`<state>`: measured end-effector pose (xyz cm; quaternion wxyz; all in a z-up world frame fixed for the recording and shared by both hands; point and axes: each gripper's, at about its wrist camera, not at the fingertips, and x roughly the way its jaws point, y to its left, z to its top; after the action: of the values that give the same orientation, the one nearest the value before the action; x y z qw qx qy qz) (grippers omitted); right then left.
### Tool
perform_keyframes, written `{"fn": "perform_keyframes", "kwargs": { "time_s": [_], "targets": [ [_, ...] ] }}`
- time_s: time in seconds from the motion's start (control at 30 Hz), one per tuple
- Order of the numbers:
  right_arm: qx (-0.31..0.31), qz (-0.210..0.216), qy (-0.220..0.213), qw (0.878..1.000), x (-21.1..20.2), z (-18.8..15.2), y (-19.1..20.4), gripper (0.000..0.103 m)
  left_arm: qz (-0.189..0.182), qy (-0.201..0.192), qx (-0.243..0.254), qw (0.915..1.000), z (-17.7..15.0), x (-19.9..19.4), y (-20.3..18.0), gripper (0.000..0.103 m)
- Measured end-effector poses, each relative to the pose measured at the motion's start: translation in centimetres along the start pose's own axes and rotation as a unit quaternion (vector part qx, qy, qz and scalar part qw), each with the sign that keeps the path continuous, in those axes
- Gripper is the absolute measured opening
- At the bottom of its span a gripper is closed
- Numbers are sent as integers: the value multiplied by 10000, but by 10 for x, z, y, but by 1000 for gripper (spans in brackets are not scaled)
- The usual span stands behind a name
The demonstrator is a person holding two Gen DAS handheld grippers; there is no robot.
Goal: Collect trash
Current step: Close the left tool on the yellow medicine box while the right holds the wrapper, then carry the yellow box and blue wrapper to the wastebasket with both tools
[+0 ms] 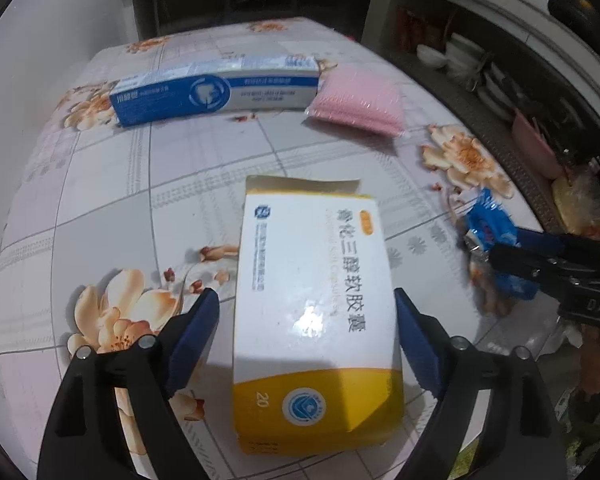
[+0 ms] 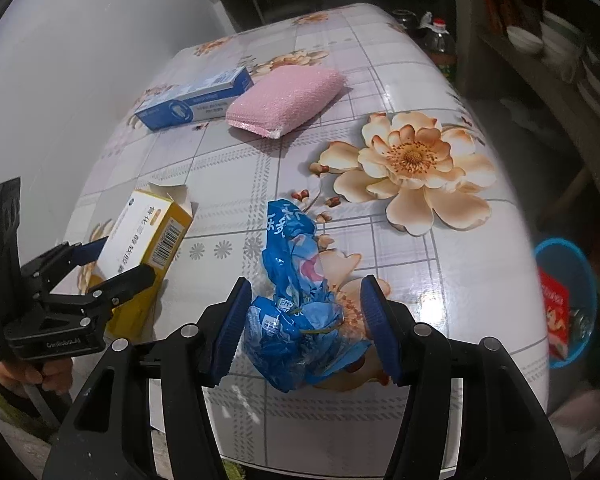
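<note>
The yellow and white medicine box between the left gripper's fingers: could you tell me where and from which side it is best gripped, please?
Grip the yellow and white medicine box across its two long side faces, about mid-length, coming down from above. It lies flat, and its torn flap at the far end looks flimsy. The left gripper already straddles those sides, open.

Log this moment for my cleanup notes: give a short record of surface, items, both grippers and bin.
surface: floral tablecloth
left gripper: open, straddling yellow-and-white box
right gripper: open, around crumpled blue wrapper
far items: blue carton, pink sponge, side by side
bin: blue basket on floor, red packet inside
</note>
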<state>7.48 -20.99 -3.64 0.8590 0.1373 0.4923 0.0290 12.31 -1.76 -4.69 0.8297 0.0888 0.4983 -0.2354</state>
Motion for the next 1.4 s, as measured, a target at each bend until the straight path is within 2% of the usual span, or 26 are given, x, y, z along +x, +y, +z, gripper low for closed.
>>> {"fn": "perform_keyframes", "kwargs": {
  "time_s": [0.2,0.3,0.43,0.7,1.4],
  "targets": [
    [-282,-172,60,9994,7,-2,10,51,302,150,246,9991,-4,5,-8,84],
    [-371,-292,59,9989,9,-3,14,47,436,143,314,9985,-4,6,-10,79],
    [-390,-360,57,9986,8,-2,13,42,467,116,286,9984,-3,4,-10,71],
    [-203,-322,62,9993,8,0,9,30,521,112,221,9983,-2,3,-11,70],
    [-28,-86,-76,9999,-3,2,5,26,600,-114,188,9980,0,-12,-12,70]
  ]
}}
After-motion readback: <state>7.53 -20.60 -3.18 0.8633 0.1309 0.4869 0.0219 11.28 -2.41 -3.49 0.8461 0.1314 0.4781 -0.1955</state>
